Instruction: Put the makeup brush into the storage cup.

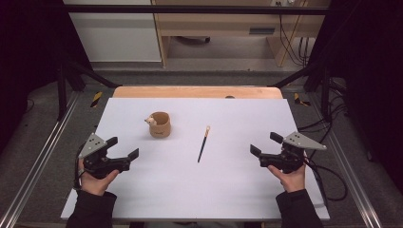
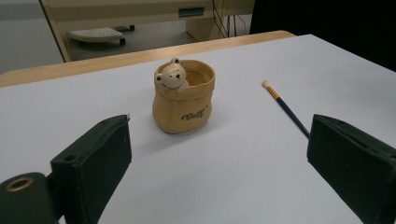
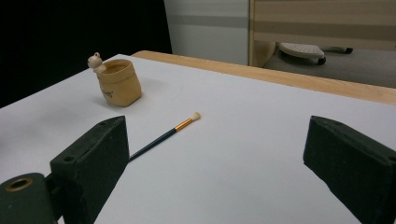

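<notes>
Lying loose at frame centre between both spread, empty grippers: thin paintbrush [image 1: 204,144], light, stiff, prone to rolling; best pinched mid-handle. Bear cup [image 1: 159,124] upper left.

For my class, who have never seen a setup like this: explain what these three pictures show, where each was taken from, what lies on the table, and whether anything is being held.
No robot is here: a person holds a hand tool with two black jaws in each hand. The high view looks down from above the person's side of the table. There the left gripper is at the left and the right gripper at the right. The other two pictures come from cameras riding on each gripper, looking out between its own jaws. On the white table stand a tan pot with a small bear on its rim and, apart from it, a thin paintbrush lying flat. Both grippers are open and hold nothing.
</notes>
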`<state>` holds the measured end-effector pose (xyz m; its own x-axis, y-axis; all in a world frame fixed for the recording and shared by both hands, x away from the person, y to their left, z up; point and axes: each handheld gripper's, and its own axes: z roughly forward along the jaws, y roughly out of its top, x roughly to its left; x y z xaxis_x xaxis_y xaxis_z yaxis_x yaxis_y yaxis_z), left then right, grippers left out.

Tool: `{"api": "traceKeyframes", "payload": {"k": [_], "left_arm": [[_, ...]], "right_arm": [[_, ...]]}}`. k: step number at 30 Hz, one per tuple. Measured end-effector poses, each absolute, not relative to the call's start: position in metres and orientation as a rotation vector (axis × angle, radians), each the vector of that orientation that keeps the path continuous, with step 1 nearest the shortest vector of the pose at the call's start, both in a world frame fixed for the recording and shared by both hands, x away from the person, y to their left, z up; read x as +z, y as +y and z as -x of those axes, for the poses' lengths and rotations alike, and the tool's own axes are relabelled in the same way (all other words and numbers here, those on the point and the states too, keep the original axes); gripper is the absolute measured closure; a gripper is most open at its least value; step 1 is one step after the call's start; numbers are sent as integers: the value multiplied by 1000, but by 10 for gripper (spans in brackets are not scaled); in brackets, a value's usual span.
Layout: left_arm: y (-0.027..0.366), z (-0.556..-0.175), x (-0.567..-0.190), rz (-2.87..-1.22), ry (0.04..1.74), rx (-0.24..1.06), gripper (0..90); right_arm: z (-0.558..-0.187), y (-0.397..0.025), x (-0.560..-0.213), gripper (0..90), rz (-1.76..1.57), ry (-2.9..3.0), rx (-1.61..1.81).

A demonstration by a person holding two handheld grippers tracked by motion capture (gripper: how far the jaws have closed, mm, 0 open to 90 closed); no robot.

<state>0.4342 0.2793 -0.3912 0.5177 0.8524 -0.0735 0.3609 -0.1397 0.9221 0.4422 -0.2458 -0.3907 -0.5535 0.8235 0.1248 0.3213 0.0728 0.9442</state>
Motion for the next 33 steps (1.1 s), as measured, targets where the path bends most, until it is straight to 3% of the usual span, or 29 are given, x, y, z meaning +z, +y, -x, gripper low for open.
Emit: {"api": "traceKeyframes", "payload": {"k": [33], "left_arm": [[279,-437,-400,-1762,1045,600,59]], "right_arm": [[-448,-216,-385,73,-1080,1970,1445]]}}
